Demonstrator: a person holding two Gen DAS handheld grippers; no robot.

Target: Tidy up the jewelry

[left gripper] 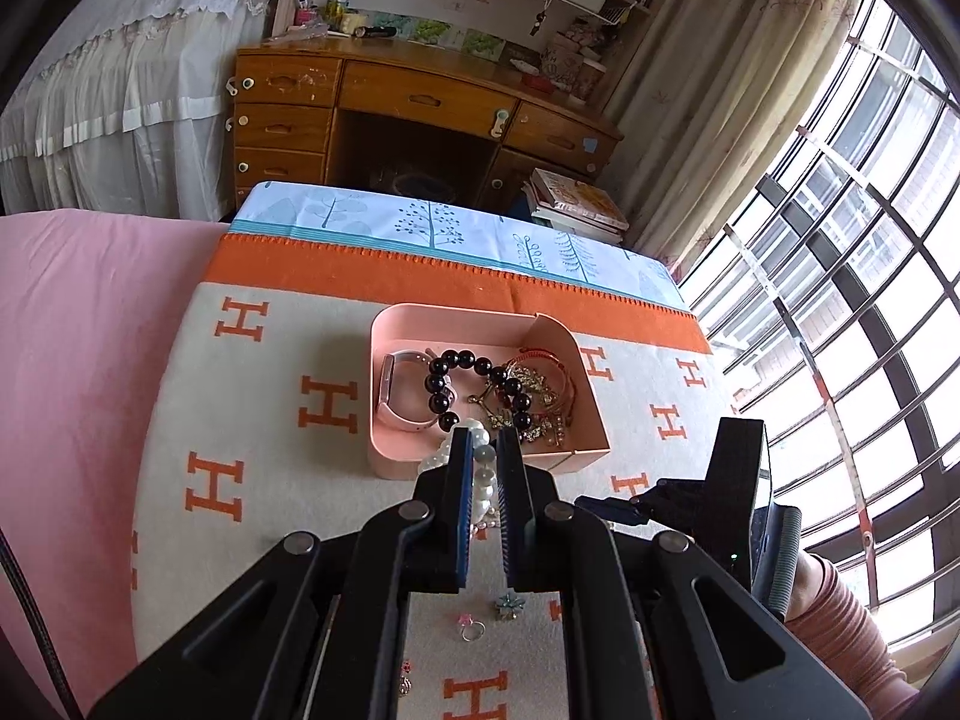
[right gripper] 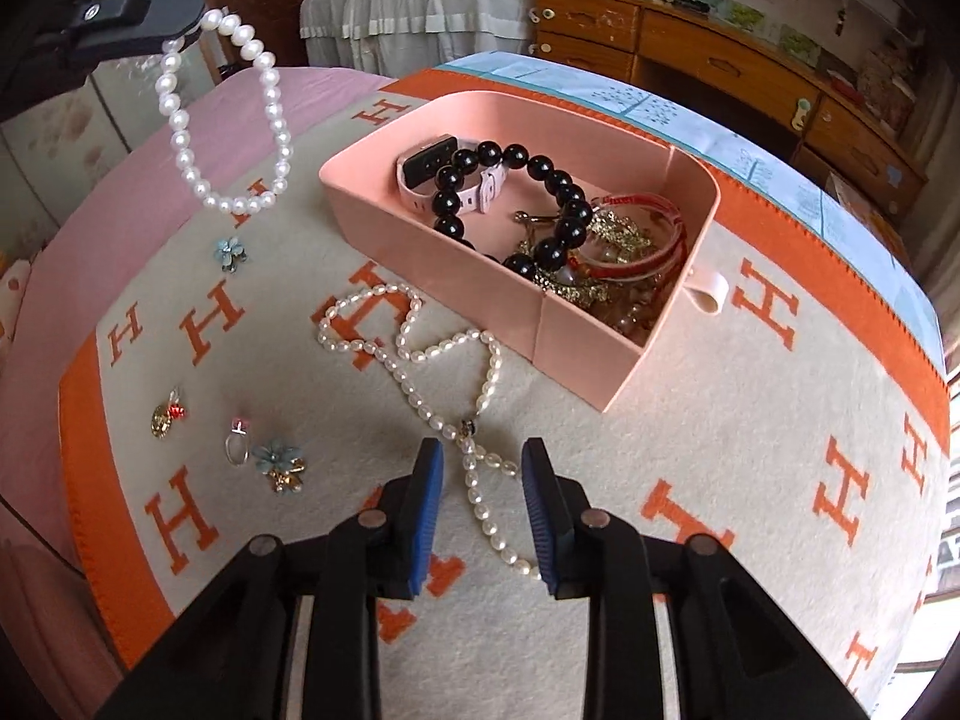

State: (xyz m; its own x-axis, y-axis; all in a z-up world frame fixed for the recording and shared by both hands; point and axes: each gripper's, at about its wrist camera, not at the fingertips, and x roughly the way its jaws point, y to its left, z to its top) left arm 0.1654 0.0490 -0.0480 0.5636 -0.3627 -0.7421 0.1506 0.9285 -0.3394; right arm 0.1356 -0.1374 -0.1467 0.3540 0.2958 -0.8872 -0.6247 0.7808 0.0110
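The left gripper, jaws clamped on a round white pearl bracelet, should lower it into the pink plastic tray. The right gripper, part-open and empty, straddles the long rice-pearl necklace lying mid-blanket beside the tray; close at the clasp.

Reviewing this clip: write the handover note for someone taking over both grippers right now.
Left gripper: shut on the pearl bracelet, which hangs in the air, not yet over the pink box.
Right gripper: open, jaws straddling the pearl necklace on the blanket, not gripping.
Done: black bead bracelet, pink watch, red bangle and gold pieces are in the box.
Left: drop the bracelet in, box the necklace, then the flower pieces, ring and charms beside it.
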